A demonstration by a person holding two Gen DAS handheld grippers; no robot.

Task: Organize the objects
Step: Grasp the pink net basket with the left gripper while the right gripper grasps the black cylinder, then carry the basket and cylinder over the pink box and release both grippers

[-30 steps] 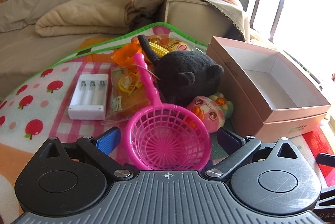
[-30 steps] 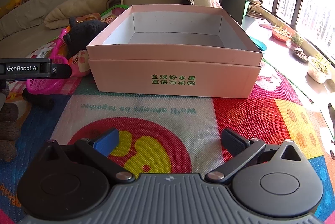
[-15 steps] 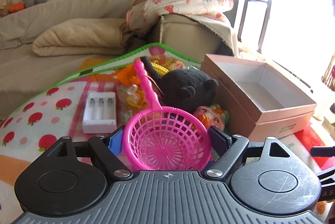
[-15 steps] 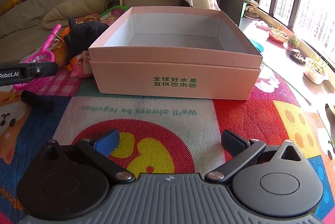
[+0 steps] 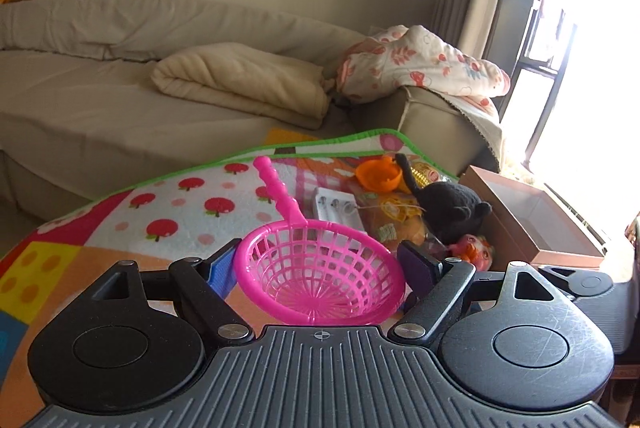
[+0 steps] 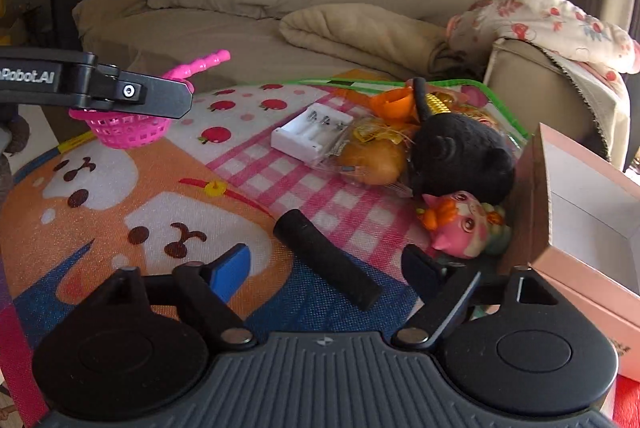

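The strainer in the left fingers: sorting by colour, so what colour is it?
Bright pink all over, the strainer shows best in the left wrist view.

Right gripper hangs with jaws apart over a black foam cylinder on the colourful play mat, while the left gripper clamps a pink plastic strainer basket.

strainer: pink | plush: black | box: pink | mat: apple print, pink check
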